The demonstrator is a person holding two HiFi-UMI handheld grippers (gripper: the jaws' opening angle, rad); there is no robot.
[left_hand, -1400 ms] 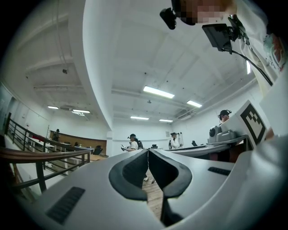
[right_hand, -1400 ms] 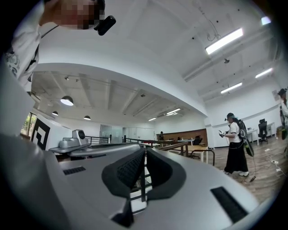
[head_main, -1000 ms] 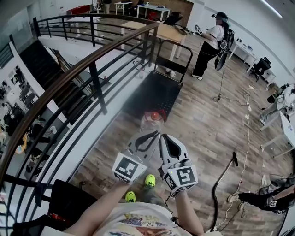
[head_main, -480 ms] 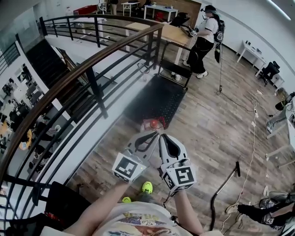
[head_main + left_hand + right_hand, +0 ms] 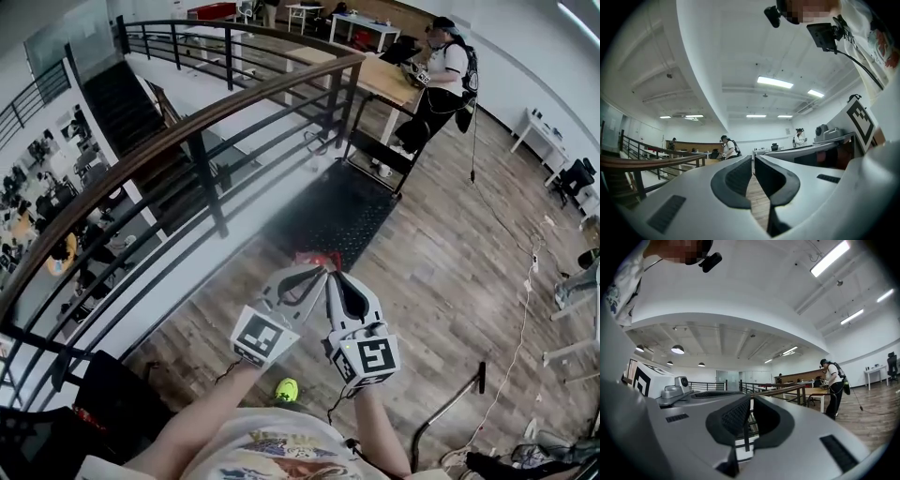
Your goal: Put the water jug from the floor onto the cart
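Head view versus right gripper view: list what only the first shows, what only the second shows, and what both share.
Only the head view: the black cart, the water jug with its red cap showing just beyond the gripper tips, and a green shoe. Only the right gripper view: the right gripper seen along its jaws, shut with nothing visible between them, and the ceiling lights. Both: the left gripper with its marker cube, the railing, the wooden table and the standing person.

railing (image 5: 208, 187): black, left | person (image 5: 441, 84): standing by wooden table (image 5: 389, 75) | floor (image 5: 441, 281): wood planks
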